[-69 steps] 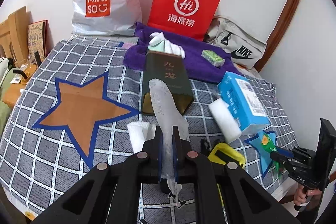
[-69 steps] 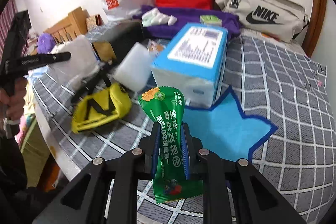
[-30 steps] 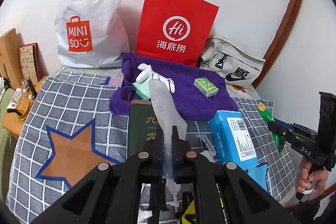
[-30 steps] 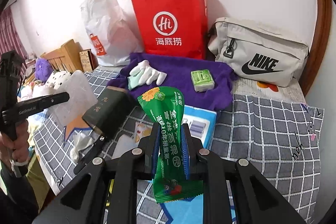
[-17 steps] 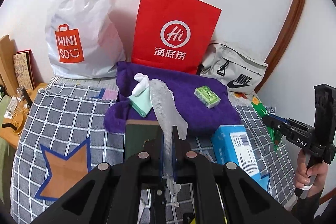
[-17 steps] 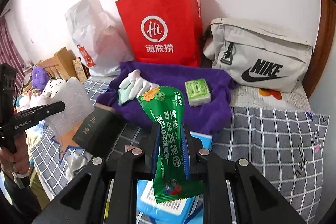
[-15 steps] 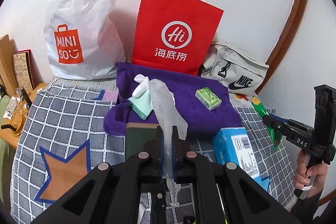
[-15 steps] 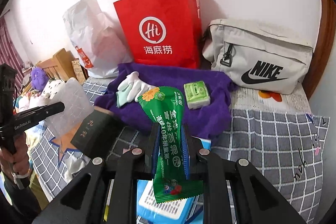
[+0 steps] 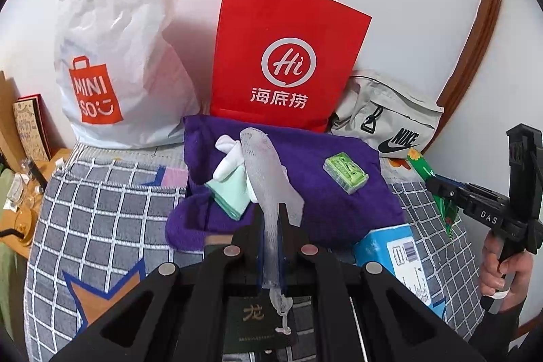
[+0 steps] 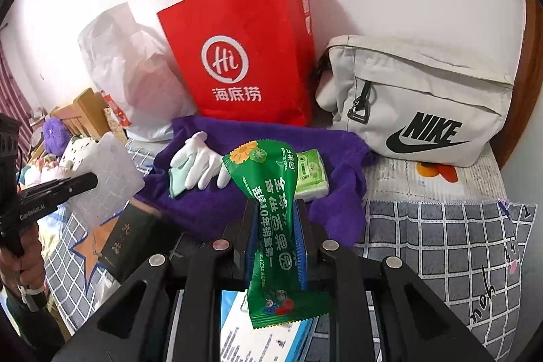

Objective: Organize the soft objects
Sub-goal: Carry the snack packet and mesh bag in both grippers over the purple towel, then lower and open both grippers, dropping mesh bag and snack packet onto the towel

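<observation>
The left gripper (image 9: 270,223) was clamped on a white mesh pouch (image 9: 268,178) and the right gripper (image 10: 276,219) pinched a green snack packet (image 10: 271,209), both poised just short of the purple towel (image 9: 325,192) ahead, where white gloves (image 10: 200,163) and a green tissue pack (image 9: 345,172) lay.
</observation>
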{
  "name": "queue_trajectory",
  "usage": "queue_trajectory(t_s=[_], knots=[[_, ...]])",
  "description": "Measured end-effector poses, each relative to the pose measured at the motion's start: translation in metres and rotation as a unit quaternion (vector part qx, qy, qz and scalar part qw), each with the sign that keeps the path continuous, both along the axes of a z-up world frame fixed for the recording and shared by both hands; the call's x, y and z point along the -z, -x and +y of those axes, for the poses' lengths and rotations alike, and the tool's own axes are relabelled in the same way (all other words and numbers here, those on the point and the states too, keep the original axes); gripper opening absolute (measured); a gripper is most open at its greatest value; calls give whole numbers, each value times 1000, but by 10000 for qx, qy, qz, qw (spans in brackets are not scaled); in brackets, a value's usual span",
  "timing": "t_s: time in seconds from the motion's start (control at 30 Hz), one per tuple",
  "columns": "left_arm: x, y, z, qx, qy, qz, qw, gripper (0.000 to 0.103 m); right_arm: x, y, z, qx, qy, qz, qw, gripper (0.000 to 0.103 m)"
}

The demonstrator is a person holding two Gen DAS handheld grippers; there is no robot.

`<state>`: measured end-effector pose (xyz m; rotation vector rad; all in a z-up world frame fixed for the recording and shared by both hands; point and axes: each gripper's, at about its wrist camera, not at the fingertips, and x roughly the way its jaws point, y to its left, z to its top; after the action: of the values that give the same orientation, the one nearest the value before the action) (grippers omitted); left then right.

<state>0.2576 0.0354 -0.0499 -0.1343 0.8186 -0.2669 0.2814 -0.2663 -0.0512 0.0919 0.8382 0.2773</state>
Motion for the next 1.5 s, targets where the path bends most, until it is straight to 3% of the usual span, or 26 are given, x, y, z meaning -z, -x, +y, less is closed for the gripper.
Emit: queue_trajectory(t_s=[0.33,0.57,0.9,1.17,1.43,1.5], knots=[[-6,-33,-6,20,-103,-12,9999,6,3,-34,4,-80,41,20,10000,20],[-6,-61,-19,145,-115,-11,9998,7,25,-65,14,-281,113,254,9992,21],[19,-102,-28,230,-40,253,9994,7,70,-83,29,-679,275,602,9955,22],[44,-121,-35,420,226,495,9976,7,87,-88,35,-898,540,744,9917,23],[72,-136,-37,475,228,898,9946,7,99,-100,34,-918,408,990,9900,33],[78,-138,-37,501,234,1020,9932,7,99,-101,39,-985,390,974,9896,44]])
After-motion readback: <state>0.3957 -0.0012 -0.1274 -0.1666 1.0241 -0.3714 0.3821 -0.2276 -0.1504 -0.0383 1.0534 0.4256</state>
